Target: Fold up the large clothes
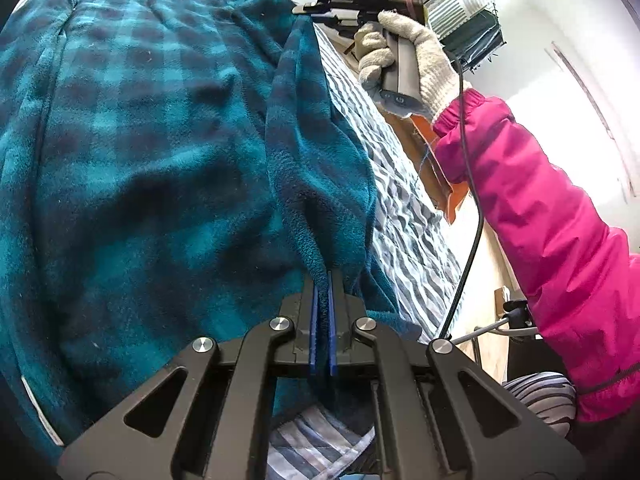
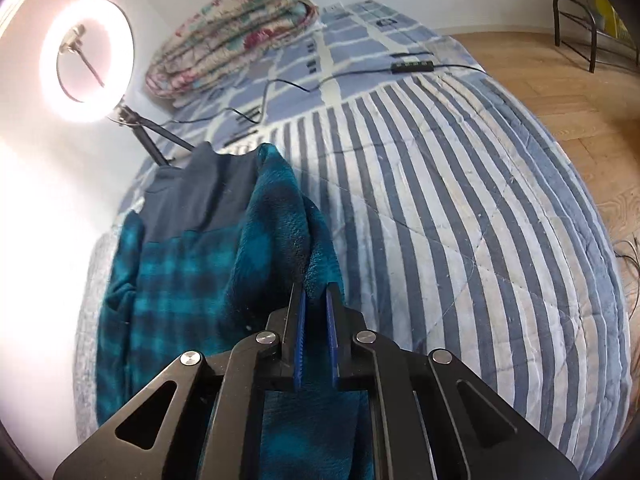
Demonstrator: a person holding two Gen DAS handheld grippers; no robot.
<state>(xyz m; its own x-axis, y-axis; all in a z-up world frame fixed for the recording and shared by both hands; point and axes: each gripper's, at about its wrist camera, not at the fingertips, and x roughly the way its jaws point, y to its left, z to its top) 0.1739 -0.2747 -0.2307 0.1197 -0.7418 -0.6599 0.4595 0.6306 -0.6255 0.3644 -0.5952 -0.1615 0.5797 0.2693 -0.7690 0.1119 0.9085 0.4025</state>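
left tool clamped on teal plaid fleece; right tool clamped on same fleece, above striped quilt.

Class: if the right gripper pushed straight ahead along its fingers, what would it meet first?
The right gripper would meet the teal-and-navy plaid fleece garment first: a fold of it already sits between the blue pads. Past that lies the grey-and-white striped quilt, though depth is unclear.

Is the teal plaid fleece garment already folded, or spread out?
Partly folded: teal plaid fleece garment has one edge doubled over, pinched by left gripper and right gripper.
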